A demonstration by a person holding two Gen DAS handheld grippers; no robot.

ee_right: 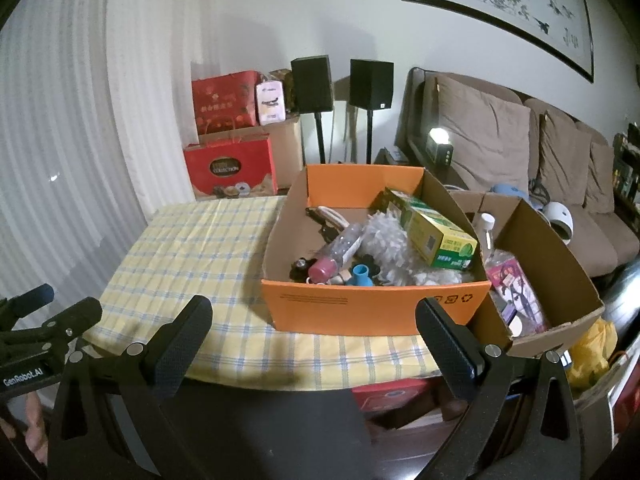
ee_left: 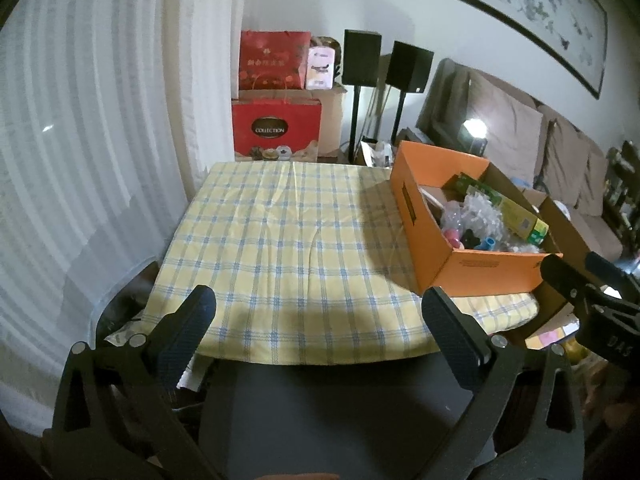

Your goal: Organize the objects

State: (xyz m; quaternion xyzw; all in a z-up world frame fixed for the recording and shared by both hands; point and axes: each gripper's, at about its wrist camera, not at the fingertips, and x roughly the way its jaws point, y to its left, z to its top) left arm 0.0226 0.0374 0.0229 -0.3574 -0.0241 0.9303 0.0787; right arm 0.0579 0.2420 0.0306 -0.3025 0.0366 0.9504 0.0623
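Currently both the left gripper and right gripper stand spread and empty; the jumbled orange cardboard box holds light, crushable clutter, so the stiff green-and-yellow carton looks easiest to pinch across its narrow sides

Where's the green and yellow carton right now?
In the right wrist view the green and yellow carton lies tilted in the orange box, at its right side, atop the white fluffy bundle.

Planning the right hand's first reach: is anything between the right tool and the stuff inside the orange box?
Only the orange cardboard box's own near wall. The right tool is open and empty above the checked tablecloth's front edge, so it must reach over that wall.
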